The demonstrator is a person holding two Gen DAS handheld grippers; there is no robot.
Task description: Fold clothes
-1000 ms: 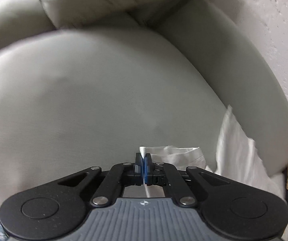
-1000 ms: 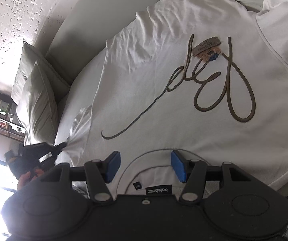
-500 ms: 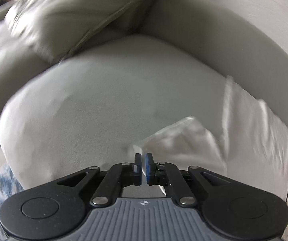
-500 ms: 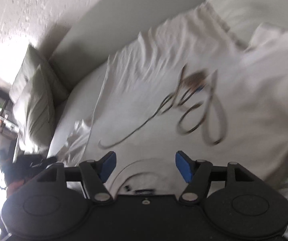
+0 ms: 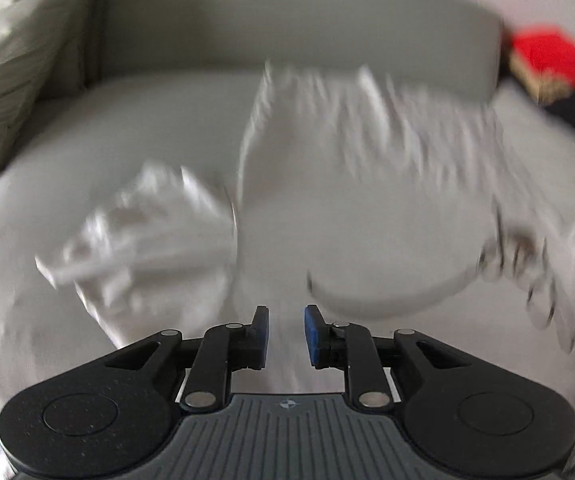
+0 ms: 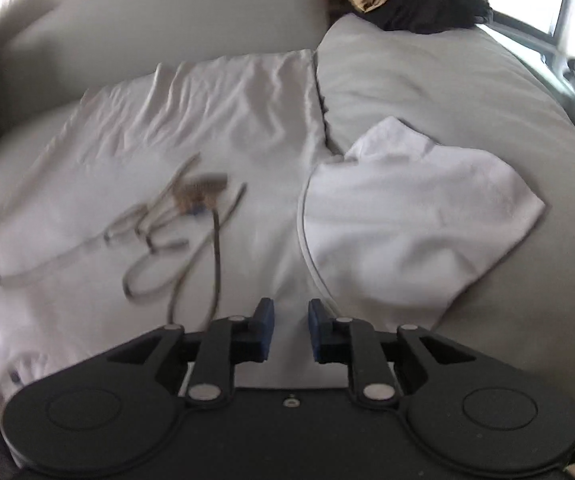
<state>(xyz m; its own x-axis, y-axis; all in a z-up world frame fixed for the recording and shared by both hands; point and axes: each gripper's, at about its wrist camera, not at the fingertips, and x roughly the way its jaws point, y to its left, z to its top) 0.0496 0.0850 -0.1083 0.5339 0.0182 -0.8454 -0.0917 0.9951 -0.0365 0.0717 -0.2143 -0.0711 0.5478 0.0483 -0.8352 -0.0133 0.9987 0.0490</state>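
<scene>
A grey sofa (image 6: 427,80) carries a cushion (image 5: 11,80) and window (image 6: 567,4) behind.

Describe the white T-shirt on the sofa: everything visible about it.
The white T-shirt lies spread front-up across the grey sofa seat, soft and wrinkled near its hem by the backrest. A brown cursive script design with a small patch crosses the chest. The right sleeve spreads out flat over the neighbouring cushion. Both grippers, left gripper and right gripper, are open above it, holding nothing.
</scene>
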